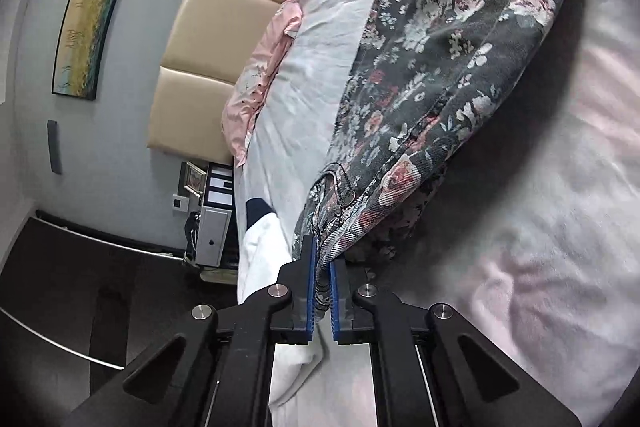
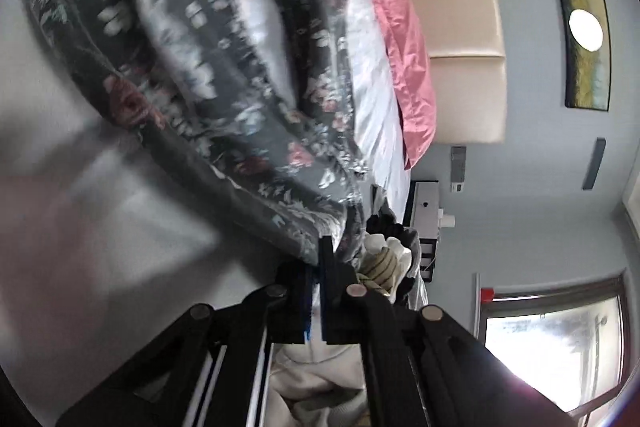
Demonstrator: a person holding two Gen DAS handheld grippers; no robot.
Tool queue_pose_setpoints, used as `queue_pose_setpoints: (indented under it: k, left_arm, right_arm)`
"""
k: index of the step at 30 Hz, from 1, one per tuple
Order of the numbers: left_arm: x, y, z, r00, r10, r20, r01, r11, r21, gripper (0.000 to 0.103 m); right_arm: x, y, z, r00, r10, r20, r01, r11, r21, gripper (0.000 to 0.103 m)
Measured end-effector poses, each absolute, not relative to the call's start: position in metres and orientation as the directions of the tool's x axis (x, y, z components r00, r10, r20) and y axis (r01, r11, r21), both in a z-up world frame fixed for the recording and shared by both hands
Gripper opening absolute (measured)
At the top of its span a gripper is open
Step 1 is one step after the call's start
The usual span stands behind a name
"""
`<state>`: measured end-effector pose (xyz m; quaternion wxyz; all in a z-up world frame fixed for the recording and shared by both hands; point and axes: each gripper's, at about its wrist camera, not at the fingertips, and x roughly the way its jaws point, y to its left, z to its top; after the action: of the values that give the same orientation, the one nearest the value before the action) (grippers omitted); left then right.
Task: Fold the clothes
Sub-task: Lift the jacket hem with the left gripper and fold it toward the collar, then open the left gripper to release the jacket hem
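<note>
Though rt view is motion-blurred, floral garment (image 1: 452, 67) runs long from 6 to 1 o'clock, left gripper (image 1: 323, 267) and right gripper (image 2: 318, 267) both pinched tight on its edge.

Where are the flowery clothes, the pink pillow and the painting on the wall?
flowery garment (image 1: 460, 67): left wrist view, on its spread middle panel.
pink pillow (image 2: 404, 39): right wrist view, on the middle of its cover.
painting (image 1: 86, 15): left wrist view, on its yellow-green canvas.
</note>
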<state>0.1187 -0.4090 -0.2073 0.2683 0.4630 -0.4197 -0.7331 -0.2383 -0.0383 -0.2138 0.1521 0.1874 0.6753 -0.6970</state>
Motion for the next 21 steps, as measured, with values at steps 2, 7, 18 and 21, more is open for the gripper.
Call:
queue_pose_setpoints:
  k: [2, 7, 18, 21]
  left_arm:
    - [0.131, -0.405, -0.194, -0.427, -0.782, -0.454, 0.022, -0.511, 0.859, 0.006]
    - [0.176, -0.384, -0.168, -0.427, -0.775, -0.466, 0.031, -0.528, 0.849, 0.006]
    - [0.235, -0.369, -0.145, -0.326, -0.628, -0.707, 0.072, -0.762, 0.644, 0.006]
    - [0.233, -0.364, -0.146, -0.273, -0.55, -0.789, 0.007, -0.822, 0.57, 0.006]
  right_arm:
    - [-0.233, -0.035, -0.201, -0.884, 0.031, -0.466, 0.463, -0.063, -0.884, 0.002]
    - [-0.205, -0.019, -0.165, -0.886, 0.0, -0.464, 0.461, -0.113, -0.88, 0.002]
    - [-0.136, 0.022, -0.163, -0.803, 0.027, -0.596, 0.593, -0.063, -0.802, 0.002]
    - [-0.139, 0.022, -0.166, -0.759, 0.076, -0.647, 0.643, -0.068, -0.763, 0.002]
